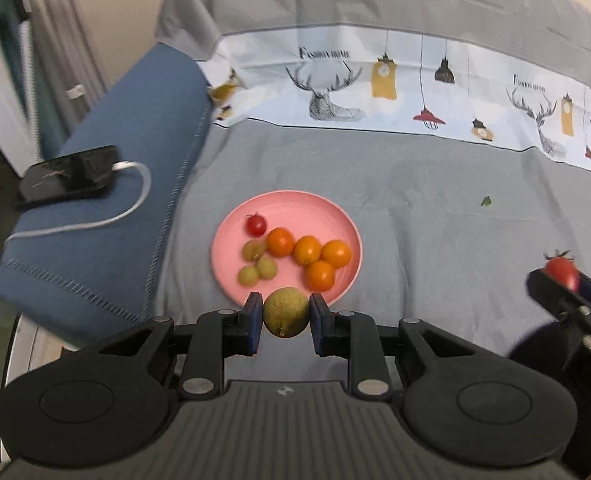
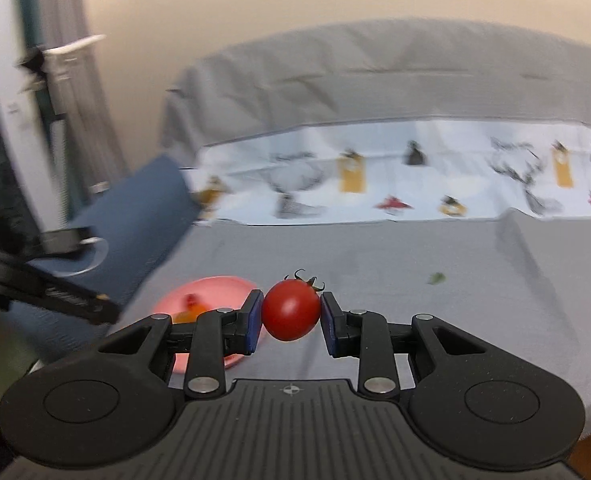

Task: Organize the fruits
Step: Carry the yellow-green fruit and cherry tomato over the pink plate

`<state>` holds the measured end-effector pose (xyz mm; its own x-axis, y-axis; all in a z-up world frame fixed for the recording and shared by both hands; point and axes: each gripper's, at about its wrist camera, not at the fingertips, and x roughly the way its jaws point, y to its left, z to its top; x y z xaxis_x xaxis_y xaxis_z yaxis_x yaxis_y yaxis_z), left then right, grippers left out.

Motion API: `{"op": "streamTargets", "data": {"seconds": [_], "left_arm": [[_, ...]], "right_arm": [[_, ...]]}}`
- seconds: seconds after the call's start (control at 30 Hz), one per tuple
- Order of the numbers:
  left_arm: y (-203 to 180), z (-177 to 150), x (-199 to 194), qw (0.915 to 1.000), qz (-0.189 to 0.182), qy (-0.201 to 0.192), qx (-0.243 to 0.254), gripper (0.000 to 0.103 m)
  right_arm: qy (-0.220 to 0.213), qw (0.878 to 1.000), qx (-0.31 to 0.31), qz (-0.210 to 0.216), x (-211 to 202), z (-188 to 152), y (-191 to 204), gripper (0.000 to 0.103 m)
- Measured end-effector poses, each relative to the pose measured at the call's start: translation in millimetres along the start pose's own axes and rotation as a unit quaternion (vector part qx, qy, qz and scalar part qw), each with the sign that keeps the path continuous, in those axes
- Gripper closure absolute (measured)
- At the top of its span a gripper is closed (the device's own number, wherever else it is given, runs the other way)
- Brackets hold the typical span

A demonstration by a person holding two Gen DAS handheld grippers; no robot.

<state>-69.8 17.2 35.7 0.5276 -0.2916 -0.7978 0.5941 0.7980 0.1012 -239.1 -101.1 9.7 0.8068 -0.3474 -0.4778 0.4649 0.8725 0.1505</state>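
My left gripper point(image 1: 286, 318) is shut on a round green-yellow fruit point(image 1: 286, 312), held in the air just in front of the near rim of a pink plate point(image 1: 319, 210). The plate lies on the grey bed cover and holds a red cherry tomato point(image 1: 256, 225), several small oranges point(image 1: 307, 250) and three green fruits point(image 1: 254, 249). My right gripper point(image 2: 291, 312) is shut on a red cherry tomato point(image 2: 291, 310) with a dark stem, above the cover and to the right of the plate point(image 2: 211, 288). In the left wrist view the right gripper point(image 1: 563, 280) shows at the right edge with its tomato point(image 1: 561, 270).
A folded blue blanket point(image 1: 107, 200) lies left of the plate with a black device point(image 1: 69, 176) and white cable on it. A patterned white sheet point(image 1: 395, 84) and grey pillow run along the back. A small green leaf scrap point(image 1: 486, 201) lies on the cover to the right.
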Motion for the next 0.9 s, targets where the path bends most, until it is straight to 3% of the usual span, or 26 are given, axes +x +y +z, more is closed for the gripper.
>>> {"op": "streamTargets", "data": {"seconds": [0.1,0.37,0.9], "left_arm": [[10,-20,-23,0.9999,-0.003,-0.013,-0.011,0.076],[26,-60,-65,0.9987,-0.019,-0.037,-0.031,0.076],[35,-66,-79,0.9975,-0.031,-0.049,-0.041,0.076]], "right_arm": [[-0.011,0.999,-0.038,0.021,-24,-8,25,0.071],[-0.036,0.996,-0.075,0.026,-68,-15,52,0.071],[-0.042,0.995,-0.086,0.025,-79,-16,61,0.071]]}}
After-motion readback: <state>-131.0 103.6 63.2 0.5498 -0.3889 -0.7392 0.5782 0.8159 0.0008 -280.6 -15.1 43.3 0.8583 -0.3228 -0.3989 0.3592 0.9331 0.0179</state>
